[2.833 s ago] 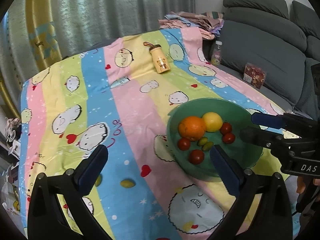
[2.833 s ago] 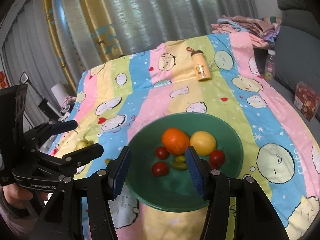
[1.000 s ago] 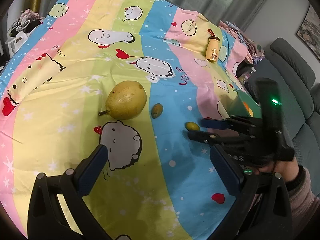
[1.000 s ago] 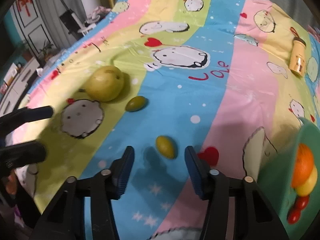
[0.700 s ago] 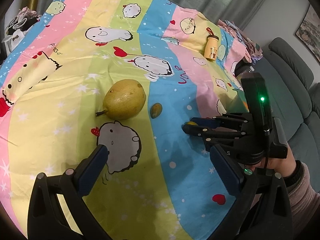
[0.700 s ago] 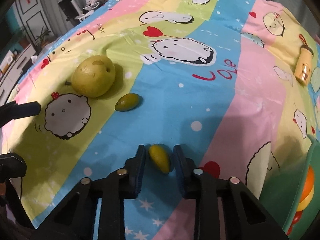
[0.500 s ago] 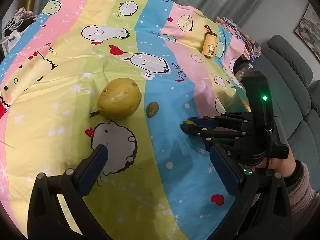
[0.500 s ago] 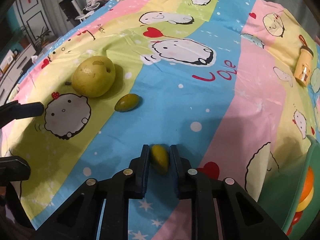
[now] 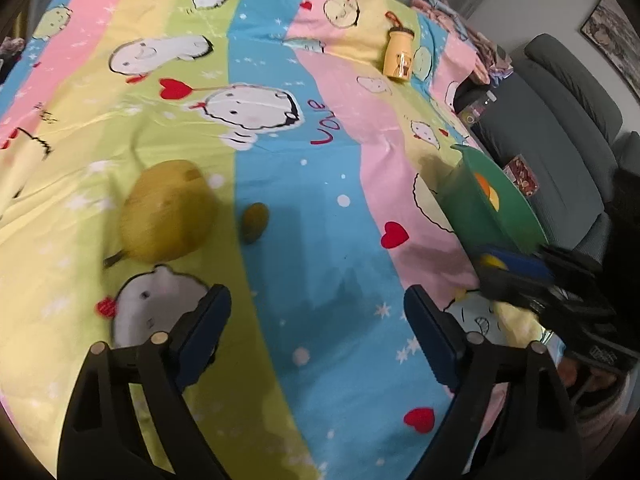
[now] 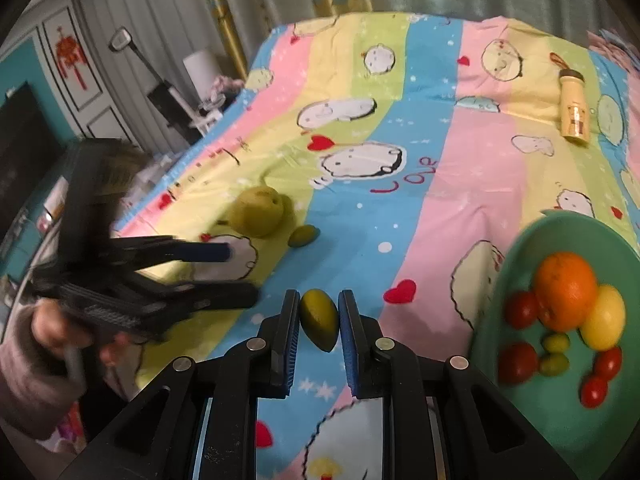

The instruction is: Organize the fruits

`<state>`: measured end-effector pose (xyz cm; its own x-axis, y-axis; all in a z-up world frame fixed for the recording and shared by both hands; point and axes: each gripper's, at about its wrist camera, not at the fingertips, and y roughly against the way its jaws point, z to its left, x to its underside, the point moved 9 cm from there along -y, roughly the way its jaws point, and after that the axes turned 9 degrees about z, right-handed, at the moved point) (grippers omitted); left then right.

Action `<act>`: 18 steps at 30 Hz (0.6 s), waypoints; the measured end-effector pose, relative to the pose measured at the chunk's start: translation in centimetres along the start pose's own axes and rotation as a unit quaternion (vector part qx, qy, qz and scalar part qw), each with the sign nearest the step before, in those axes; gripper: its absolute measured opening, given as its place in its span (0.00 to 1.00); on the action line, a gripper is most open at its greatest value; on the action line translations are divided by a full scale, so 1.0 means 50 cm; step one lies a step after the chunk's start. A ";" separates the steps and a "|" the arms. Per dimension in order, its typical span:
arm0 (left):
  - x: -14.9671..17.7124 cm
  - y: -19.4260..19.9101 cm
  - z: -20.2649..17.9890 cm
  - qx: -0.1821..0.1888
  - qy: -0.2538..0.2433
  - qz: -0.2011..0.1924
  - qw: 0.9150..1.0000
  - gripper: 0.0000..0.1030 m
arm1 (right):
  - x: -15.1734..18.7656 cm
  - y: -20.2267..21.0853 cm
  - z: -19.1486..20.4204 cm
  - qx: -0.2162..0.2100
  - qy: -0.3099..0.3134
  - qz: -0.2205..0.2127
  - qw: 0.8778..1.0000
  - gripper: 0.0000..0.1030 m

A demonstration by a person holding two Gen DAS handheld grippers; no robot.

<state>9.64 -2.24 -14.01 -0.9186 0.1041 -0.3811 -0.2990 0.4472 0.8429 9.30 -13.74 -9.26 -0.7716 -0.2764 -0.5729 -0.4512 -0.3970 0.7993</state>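
My right gripper (image 10: pixel 319 316) is shut on a small green oval fruit (image 10: pixel 319 324), held above the striped cartoon cloth just left of the green bowl (image 10: pixel 560 420). The bowl holds an orange (image 10: pixel 566 290), a lemon (image 10: pixel 604 322), red tomatoes and two small green fruits. A yellow-green pear (image 9: pixel 168 210) and another small green fruit (image 9: pixel 255 222) lie on the cloth ahead of my left gripper (image 9: pixel 316 312). Its jaws are closing with nothing between them. In the left wrist view, the right gripper (image 9: pixel 494 264) is at the right, beside the bowl (image 9: pixel 496 208).
A yellow bottle (image 9: pixel 397 58) lies on its side at the far end of the cloth. A grey sofa (image 9: pixel 560 92) stands beyond the bowl, with folded clothes behind it. Curtains and a floor lamp (image 10: pixel 200 68) are past the cloth's left edge.
My right gripper shut on the small green fruit, lifted it off the cloth and carried it toward the bowl. My left gripper moved closer to the pear and its jaws narrowed.
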 end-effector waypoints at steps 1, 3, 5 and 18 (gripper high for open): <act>-0.009 -0.008 0.000 -0.004 -0.002 0.001 1.000 0.77 | 0.004 0.012 0.000 -0.003 -0.002 -0.006 1.000 0.21; -0.022 -0.026 0.005 -0.021 -0.004 0.010 1.000 0.71 | 0.010 0.029 0.001 -0.009 -0.004 -0.017 1.000 0.21; -0.030 -0.038 0.009 -0.032 -0.005 0.015 0.999 0.68 | 0.016 0.042 0.002 -0.020 -0.007 -0.027 0.999 0.21; -0.077 -0.095 0.046 -0.126 -0.018 0.018 0.992 0.58 | 0.026 0.086 -0.023 -0.043 -0.023 -0.071 0.996 0.21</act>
<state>15.21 -2.75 -17.41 -0.9212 0.1492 -0.3592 -0.3261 0.2072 0.9223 6.86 -16.80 -6.78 -0.7240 -0.1725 -0.6679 -0.5178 -0.5038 0.6914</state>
